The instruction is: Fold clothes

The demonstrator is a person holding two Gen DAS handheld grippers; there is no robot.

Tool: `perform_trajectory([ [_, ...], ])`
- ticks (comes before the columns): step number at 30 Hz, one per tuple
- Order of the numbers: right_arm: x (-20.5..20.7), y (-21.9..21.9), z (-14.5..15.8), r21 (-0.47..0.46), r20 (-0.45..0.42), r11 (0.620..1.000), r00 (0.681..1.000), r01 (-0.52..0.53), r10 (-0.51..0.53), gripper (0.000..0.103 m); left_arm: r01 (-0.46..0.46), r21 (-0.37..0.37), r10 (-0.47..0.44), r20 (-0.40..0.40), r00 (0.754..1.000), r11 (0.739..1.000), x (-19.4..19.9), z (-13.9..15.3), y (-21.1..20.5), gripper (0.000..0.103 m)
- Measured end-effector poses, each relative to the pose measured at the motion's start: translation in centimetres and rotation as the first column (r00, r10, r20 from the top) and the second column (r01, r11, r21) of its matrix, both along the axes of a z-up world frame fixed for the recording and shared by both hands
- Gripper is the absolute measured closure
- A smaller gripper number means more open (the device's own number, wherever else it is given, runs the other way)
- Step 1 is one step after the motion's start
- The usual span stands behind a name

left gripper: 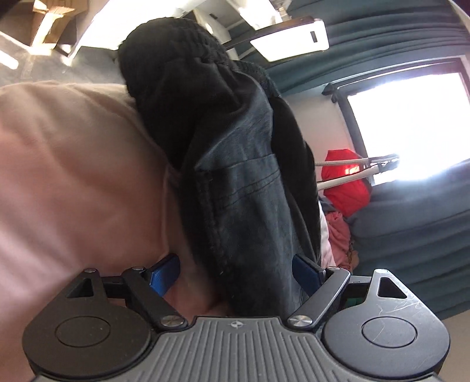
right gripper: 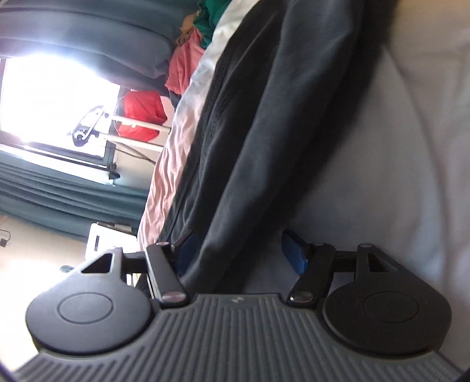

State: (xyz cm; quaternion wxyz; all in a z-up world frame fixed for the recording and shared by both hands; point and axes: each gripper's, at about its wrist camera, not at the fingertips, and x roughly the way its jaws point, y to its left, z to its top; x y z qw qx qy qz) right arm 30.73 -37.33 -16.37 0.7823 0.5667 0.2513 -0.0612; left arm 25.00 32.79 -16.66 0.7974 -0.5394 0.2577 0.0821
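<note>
Left wrist view: the left claw stands wide apart, its blue pads spread to either side of the dark garment, which runs between them without being pinched. The garment is dark grey-blue denim-like cloth with visible seam stitching and a black knit part at its far end. It lies on a pale pink sheet that fills the view to the left of the garment. Beyond the garment on its right side sit a pink cloth and, further off, a red bundle with white tubing crossing in front of it. Past those hang teal curtains around a bright window. Right wrist view: the right claw is likewise open, one blue pad clear of the cloth and the opposite one largely hidden behind a fold of the same garment, which passes between the fingers. Whether the hidden pad touches the cloth cannot be told. The sheet lies to the right of the garment here. A rumpled strip of it borders the garment on the left. Farther out are the pink cloth, a green cloth, the red bundle and the window.
</note>
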Motion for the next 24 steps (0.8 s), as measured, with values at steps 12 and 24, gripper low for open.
perform_trajectory([
  [12, 5.7, -4.7, -1.7, -0.071, 0.035, 0.956, 0.958, 0.285, -0.284, 0.088, -0.104, 0.007, 0.104, -0.089, 0.991, 0.995, 3.5, 0.4, 4.3, 0.08],
  [24, 1.0, -6.3, 3.4, -0.124, 0.064, 0.974, 0.981, 0.189, -0.183, 0.092, -0.078, 0.089, 0.083, -0.054, 0.995, 0.993, -1.6, 7.9, 3.6, 0.086],
])
